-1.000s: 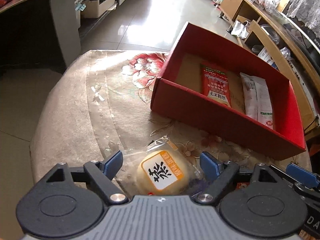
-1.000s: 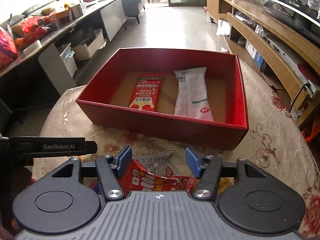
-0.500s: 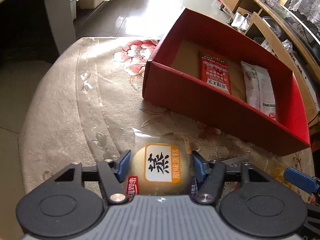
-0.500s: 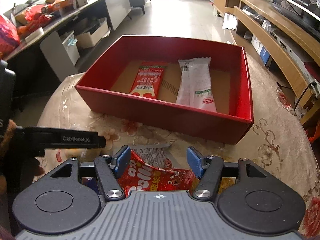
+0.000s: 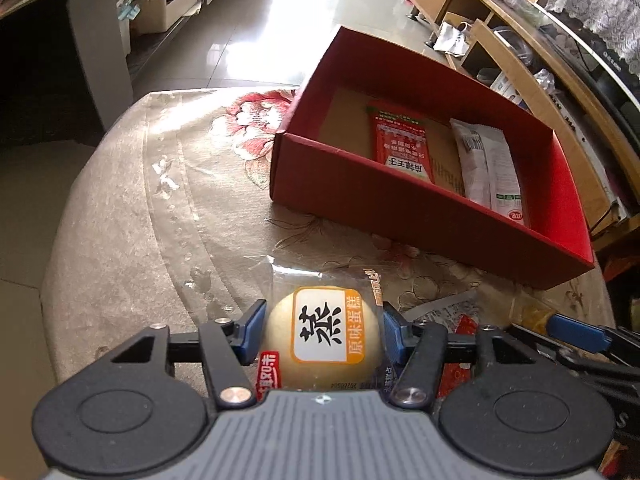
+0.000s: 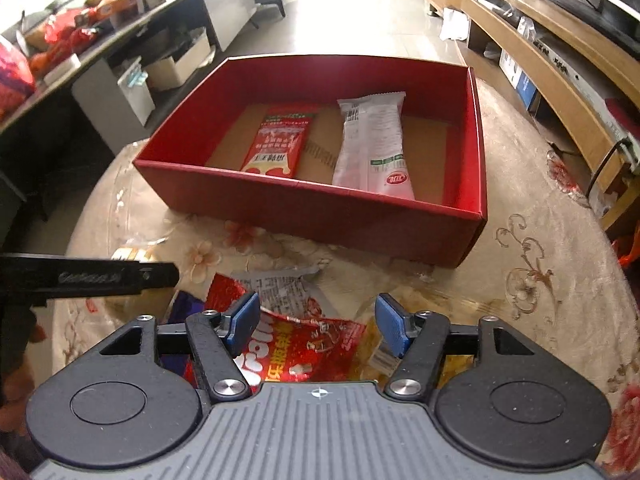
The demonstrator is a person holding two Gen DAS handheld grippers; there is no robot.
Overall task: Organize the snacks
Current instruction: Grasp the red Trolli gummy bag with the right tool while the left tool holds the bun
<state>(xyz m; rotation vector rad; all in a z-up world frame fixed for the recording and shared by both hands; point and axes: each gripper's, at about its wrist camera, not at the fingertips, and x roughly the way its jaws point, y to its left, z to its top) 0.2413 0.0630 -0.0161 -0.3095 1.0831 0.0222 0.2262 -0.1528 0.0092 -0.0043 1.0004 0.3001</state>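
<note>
- Your left claw (image 5: 323, 330) has its blue pads pressed against both sides of a round steamed cake in a clear wrapper (image 5: 320, 336), and the jaws are closing on it at this moment.
- The cake sits low over the worktop (image 5: 132, 216), which is covered with a beige floral cloth; its white and orange label faces up toward the camera.
- Your right claw (image 6: 316, 322) stands spread over a red snack packet (image 6: 304, 350), and its pads touch nothing. The packet lies flat on the cloth between and below the jaws.
- A crumpled silver wrapper (image 6: 280, 286) lies just beyond the red packet, partly under it, and a purple packet (image 6: 186, 306) peeks out on the left.
- The red cardboard box (image 6: 320, 208) rests on the worktop past both claws, open at the top.
- Inside the box, a red sachet (image 6: 280, 142) lies to the left and a long white packet (image 6: 372, 144) to the right, side by side on the brown floor of the box and not touching.
- From the right wrist camera, the black body of your left tool (image 6: 88, 278) reaches in from the left edge, near the purple packet.
- From the left wrist camera, one blue pad of your right claw (image 5: 576, 330) shows at the right edge, with the red packet just beside it.
</note>
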